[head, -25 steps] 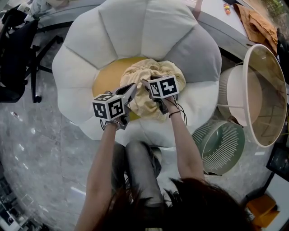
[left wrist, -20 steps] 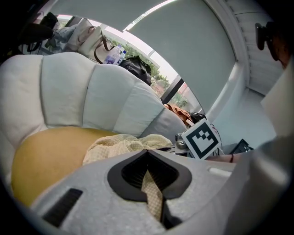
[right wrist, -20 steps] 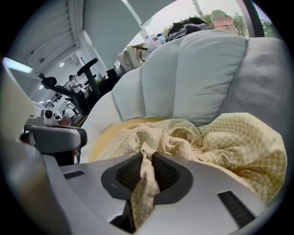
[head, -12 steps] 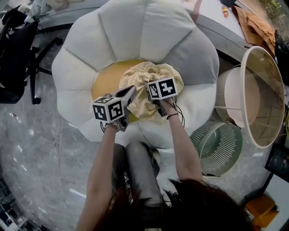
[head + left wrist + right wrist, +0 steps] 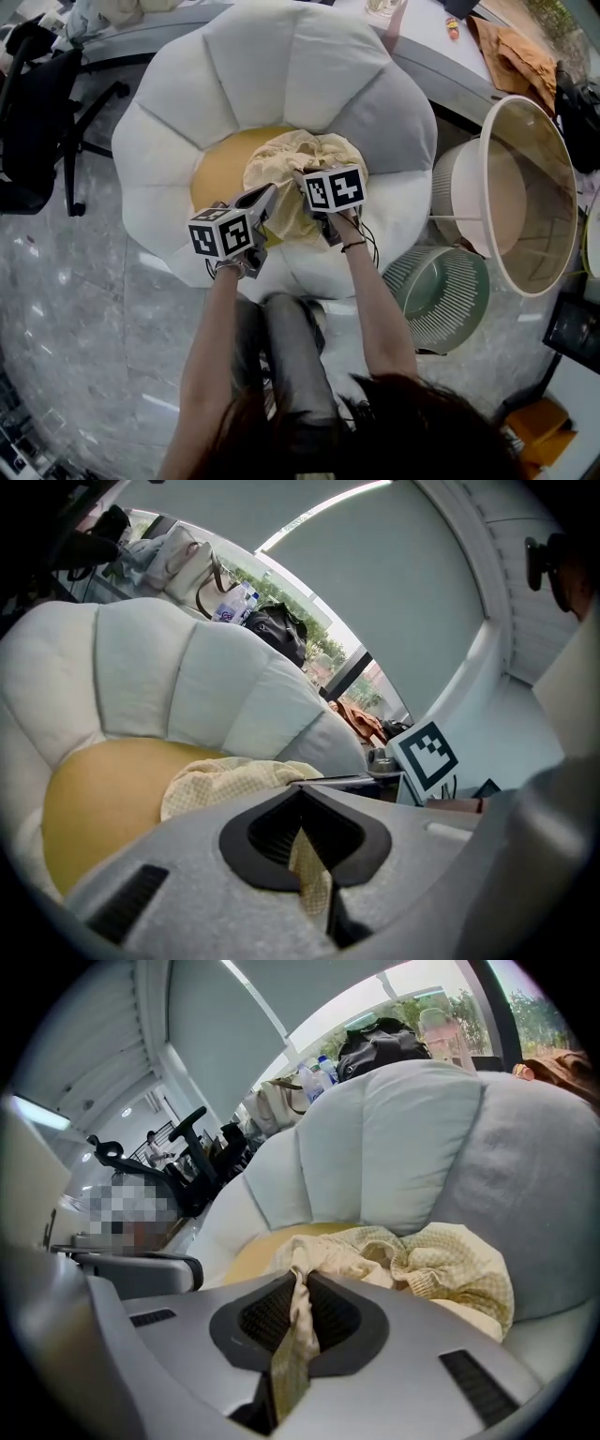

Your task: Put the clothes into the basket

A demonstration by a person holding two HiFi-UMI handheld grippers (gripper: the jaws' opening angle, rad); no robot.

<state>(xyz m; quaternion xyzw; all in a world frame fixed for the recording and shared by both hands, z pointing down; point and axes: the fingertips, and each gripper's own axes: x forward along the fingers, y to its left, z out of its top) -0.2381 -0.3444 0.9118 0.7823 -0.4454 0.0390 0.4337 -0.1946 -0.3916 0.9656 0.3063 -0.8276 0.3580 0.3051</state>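
Freshly closing, the right gripper (image 5: 295, 1290) has its jaws pinched on a fold of the garment (image 5: 441, 1262), and a strip of the fabric hangs down between the pads. The left gripper (image 5: 302, 801) is clamped on another edge of the same piece. The garment is a crumpled, cream-yellow cloth with a fine check, bunched in a heap on the yellow centre of the white petal-shaped cushion (image 5: 281, 66). On the floor to the cushion's right stands the green slatted basket (image 5: 441, 298), well apart from the garment.
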